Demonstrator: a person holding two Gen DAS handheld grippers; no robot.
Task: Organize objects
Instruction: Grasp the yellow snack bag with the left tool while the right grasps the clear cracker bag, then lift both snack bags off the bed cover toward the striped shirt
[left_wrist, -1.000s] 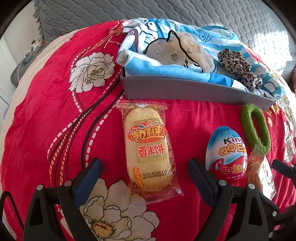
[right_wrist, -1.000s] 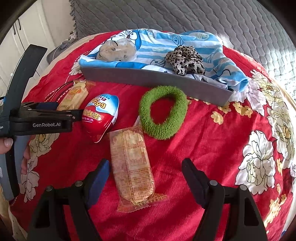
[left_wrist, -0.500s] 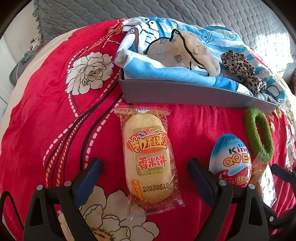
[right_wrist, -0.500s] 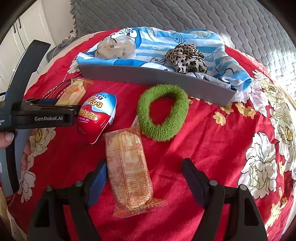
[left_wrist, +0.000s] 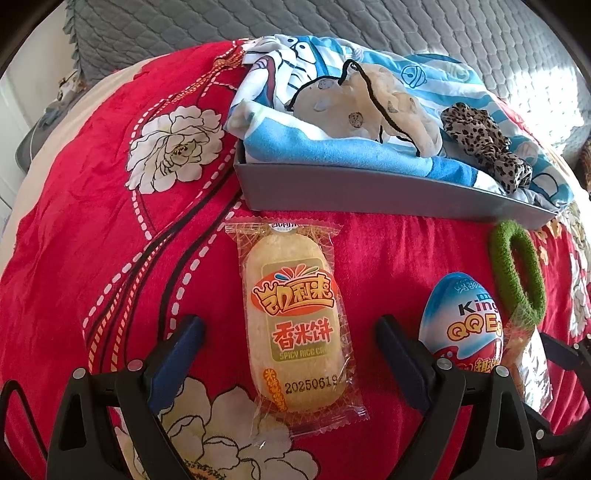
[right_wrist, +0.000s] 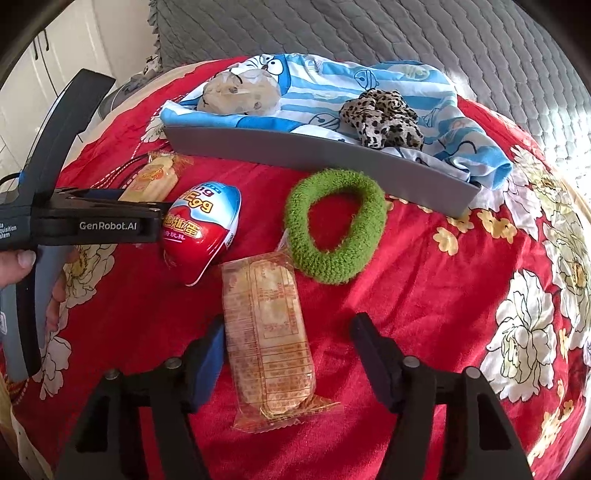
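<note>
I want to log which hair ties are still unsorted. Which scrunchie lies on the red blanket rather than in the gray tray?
The green scrunchie: it lies on the red blanket before the gray tray, while the leopard-print scrunchie rests inside.

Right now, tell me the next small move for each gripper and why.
Probably close both. The left gripper is open with the face-up rice cracker pack between its fingers; the right gripper is open around the face-down rice cracker pack, which sits close to its left finger. Both packs lie on the red bedspread, outside the grey tray.
</note>
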